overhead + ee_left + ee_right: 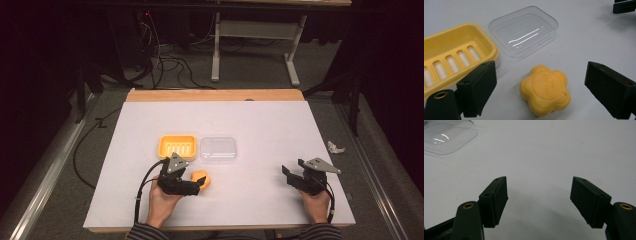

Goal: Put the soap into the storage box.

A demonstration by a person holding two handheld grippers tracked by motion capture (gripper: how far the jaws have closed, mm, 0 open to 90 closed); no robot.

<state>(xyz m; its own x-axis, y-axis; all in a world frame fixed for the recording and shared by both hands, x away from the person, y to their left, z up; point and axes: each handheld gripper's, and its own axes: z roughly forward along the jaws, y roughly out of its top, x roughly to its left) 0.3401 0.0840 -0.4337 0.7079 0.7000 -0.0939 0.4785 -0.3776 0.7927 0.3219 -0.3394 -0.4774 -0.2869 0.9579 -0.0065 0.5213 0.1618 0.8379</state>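
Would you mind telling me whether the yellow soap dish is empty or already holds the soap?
Empty: the yellow soap dish shows its bare slotted floor, and the flower-shaped soap lies on the table beside it.

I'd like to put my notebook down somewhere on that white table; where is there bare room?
The far strip beyond the yellow slotted soap dish and clear plastic lid is bare. It's crowded around the flower-shaped yellow soap by the left hand-held gripper.

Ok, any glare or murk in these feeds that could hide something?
Left gripper view: white glare streaks on the clear lid; the soap is sharp and evenly lit. Right gripper view: soft shadow on the table between the open jaws. High view: bright tabletop, surroundings nearly black.
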